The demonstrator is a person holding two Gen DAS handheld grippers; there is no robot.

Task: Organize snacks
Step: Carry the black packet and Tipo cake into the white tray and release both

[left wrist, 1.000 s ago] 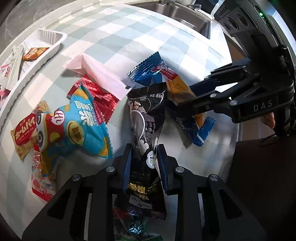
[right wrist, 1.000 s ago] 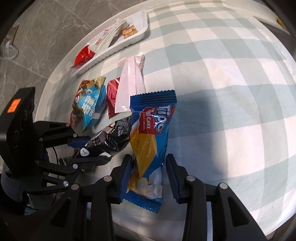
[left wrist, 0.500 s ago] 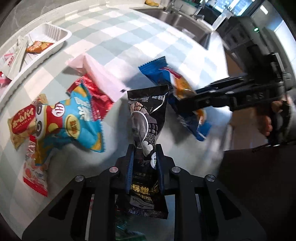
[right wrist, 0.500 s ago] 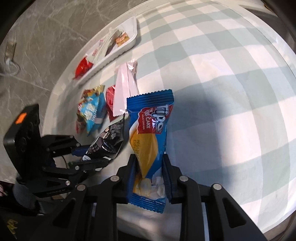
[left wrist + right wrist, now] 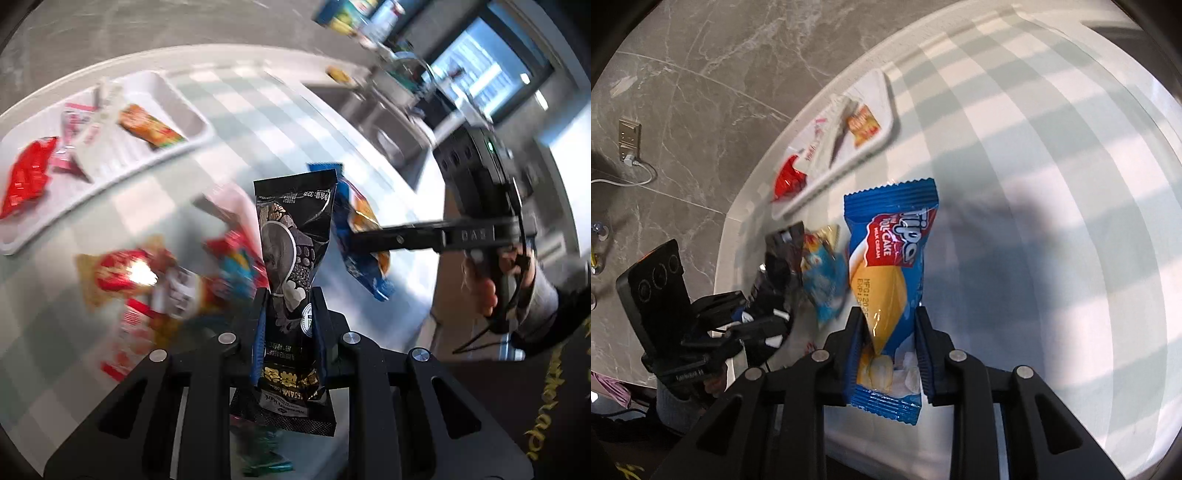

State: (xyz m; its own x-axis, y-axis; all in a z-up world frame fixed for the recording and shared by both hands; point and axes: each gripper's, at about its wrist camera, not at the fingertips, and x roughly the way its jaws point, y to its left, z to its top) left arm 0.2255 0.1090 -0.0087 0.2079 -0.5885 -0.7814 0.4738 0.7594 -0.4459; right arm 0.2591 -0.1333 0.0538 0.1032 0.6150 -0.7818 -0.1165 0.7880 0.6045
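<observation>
Both packets now off the cloth: left gripper (image 5: 288, 295) clamped on the black sesame packet (image 5: 293, 236), right gripper (image 5: 889, 314) clamped on the blue roll-cake packet (image 5: 892, 251), each lifted since a second ago. White tray (image 5: 886, 110) sits at 11 o'clock in the right view, so carry-over looks next; loose snacks (image 5: 140, 277) remain at 9 o'clock.

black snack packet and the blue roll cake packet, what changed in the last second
Both were taken hold of and lifted. The left gripper closed its fingers on the black snack packet and raised it off the checked tablecloth; the right gripper did the same with the blue roll cake packet. The white tray and its snacks, and the loose pile on the cloth, stayed put.
</observation>
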